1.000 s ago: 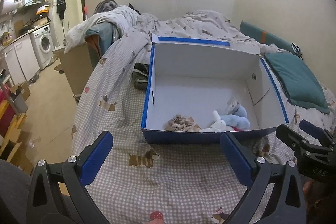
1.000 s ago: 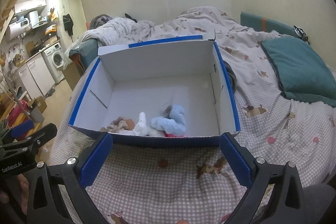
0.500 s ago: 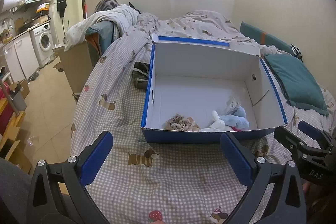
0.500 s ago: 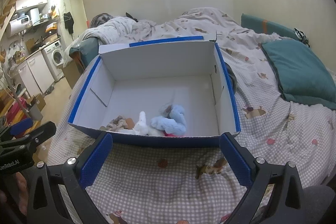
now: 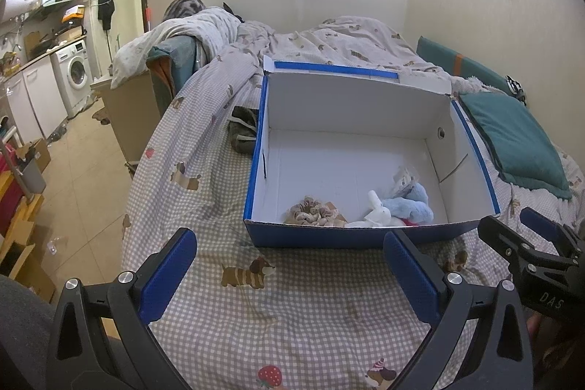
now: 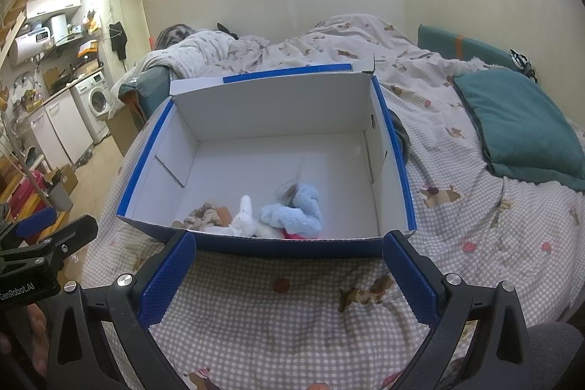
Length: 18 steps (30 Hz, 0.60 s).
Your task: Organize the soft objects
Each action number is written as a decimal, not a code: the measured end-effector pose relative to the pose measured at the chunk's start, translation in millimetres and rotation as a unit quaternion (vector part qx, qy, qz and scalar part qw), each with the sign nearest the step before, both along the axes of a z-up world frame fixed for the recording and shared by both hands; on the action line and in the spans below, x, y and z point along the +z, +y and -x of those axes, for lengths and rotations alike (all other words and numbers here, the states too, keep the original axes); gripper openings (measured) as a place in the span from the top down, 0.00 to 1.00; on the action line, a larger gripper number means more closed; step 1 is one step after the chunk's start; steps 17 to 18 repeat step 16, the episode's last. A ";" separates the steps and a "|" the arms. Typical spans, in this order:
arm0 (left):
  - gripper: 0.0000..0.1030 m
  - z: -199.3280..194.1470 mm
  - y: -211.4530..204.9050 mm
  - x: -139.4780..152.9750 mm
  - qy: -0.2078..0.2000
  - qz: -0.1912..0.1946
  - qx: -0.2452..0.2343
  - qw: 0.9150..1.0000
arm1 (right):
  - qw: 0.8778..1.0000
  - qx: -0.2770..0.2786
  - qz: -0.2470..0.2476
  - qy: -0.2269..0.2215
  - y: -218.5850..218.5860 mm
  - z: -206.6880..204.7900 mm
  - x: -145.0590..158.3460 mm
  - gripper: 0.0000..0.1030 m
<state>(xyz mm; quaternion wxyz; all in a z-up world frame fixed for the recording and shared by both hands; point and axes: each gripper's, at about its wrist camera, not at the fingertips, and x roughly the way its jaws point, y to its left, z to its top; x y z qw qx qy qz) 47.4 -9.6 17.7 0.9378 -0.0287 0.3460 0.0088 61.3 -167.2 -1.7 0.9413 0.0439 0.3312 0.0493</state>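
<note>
Right now both of your grippers hang short of the box point(image 5: 351, 240), with nothing between the fingers; your left gripper point(image 5: 289, 276) is spread wide and empty over the checked bedspread point(image 5: 292, 317), and your right gripper point(image 6: 289, 276) is spread just as wide, its blue pads level with the box's near wall point(image 6: 292, 247). Ahead of both grippers, the soft things lie bunched against that near wall inside the box: a brown scrunchie point(image 5: 314, 211), a white plush toy point(image 5: 376, 216) and a light blue plush point(image 5: 411, 205), touching one another; that clustering probably comes from dropping each piece in over the closest edge. With both grippers free and drawn back, my guess is that sorting is nearly finished or that you are between pieces.

From the left gripper's camera you can see a dark olive bundle point(image 5: 243, 130) lying on the bed just beyond the box's left wall; the right gripper's camera cannot see it, since the box hides that side; whether it is soft laundry to be stowed I cannot tell. The right camera, looking more steeply in, shows a bit of pink point(image 6: 294, 235) under the blue plush and a grey scrap point(image 6: 287, 189) behind it; the left camera shows a sliver of red there. A teal pillow point(image 6: 519, 127) lies off to the right of both grippers, well apart from the box.
</note>
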 end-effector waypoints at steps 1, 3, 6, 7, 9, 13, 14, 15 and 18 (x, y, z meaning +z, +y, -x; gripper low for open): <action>0.01 0.2 0.1 0.1 0.000 0.000 0.000 1.000 | 1.000 -0.001 0.000 0.000 -0.5 0.4 0.4 0.00; 0.01 0.3 0.1 0.2 0.000 0.001 -0.001 1.000 | 1.000 -0.001 0.000 0.000 -0.7 0.3 0.5 0.00; 0.01 0.2 0.2 0.3 0.001 0.000 0.000 1.000 | 1.000 -0.001 0.000 0.000 -0.9 0.1 0.6 0.00; 0.01 -0.4 0.0 -0.5 0.001 0.000 0.000 1.000 | 1.000 0.000 0.000 0.000 -0.5 0.3 0.4 0.00; 0.01 -0.2 0.0 -0.5 0.001 0.001 -0.001 1.000 | 1.000 -0.001 0.000 -0.001 -0.9 0.4 0.7 0.00; 0.01 -0.2 0.0 -0.6 0.002 0.001 -0.001 1.000 | 1.000 -0.002 0.000 -0.001 -0.6 0.2 0.4 0.00; 0.01 -0.7 0.2 -1.6 0.002 0.001 -0.001 1.000 | 1.000 -0.002 0.000 -0.001 -0.6 0.2 0.3 0.00; 0.01 -0.5 0.0 -1.3 0.002 0.001 -0.002 1.000 | 1.000 -0.001 0.000 -0.001 -0.7 0.2 0.4 0.00; 0.01 -0.5 -0.5 -1.9 0.003 0.002 -0.004 1.000 | 1.000 -0.001 0.001 -0.001 -0.5 0.2 0.3 0.00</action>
